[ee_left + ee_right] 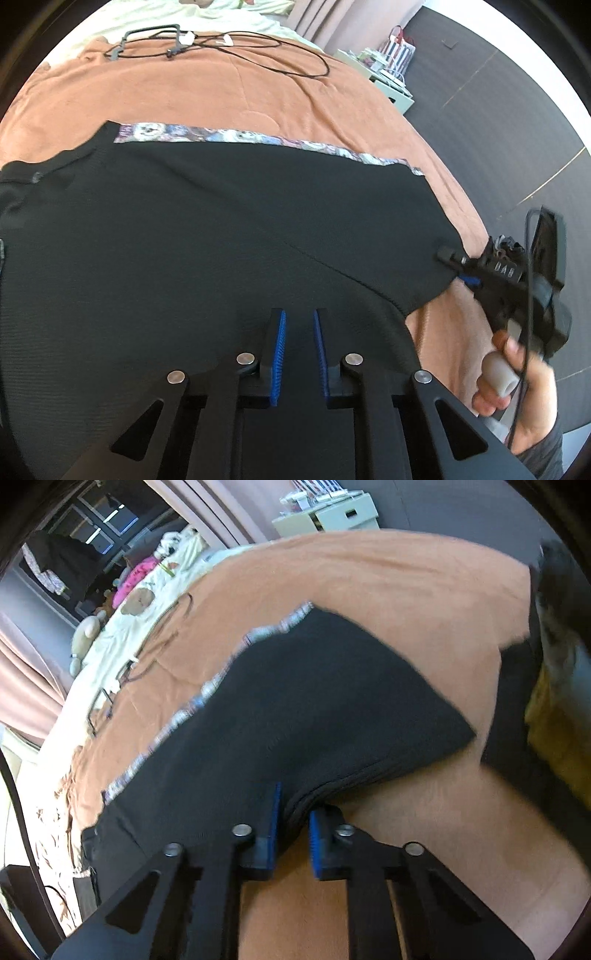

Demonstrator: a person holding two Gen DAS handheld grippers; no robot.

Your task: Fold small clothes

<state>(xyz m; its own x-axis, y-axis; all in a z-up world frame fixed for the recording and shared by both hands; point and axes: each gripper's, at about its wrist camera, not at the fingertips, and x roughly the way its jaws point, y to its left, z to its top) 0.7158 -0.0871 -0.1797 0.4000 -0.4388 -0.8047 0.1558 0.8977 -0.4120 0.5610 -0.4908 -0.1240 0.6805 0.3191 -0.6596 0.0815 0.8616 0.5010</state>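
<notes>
Both grippers, left point(298, 354) and right point(293, 834), pinching the near hem of the black garment point(221, 229). Lift evenly, carry far, align with patterned edge point(258, 138).

Matt black knit garment point(221, 229), fuzzy orange blanket point(207, 96)

The black garment point(221, 229) runs off the left frame edge in the left wrist view. Beside it, the bed point(406, 576) appears motion-blurred in the right wrist view.
</notes>
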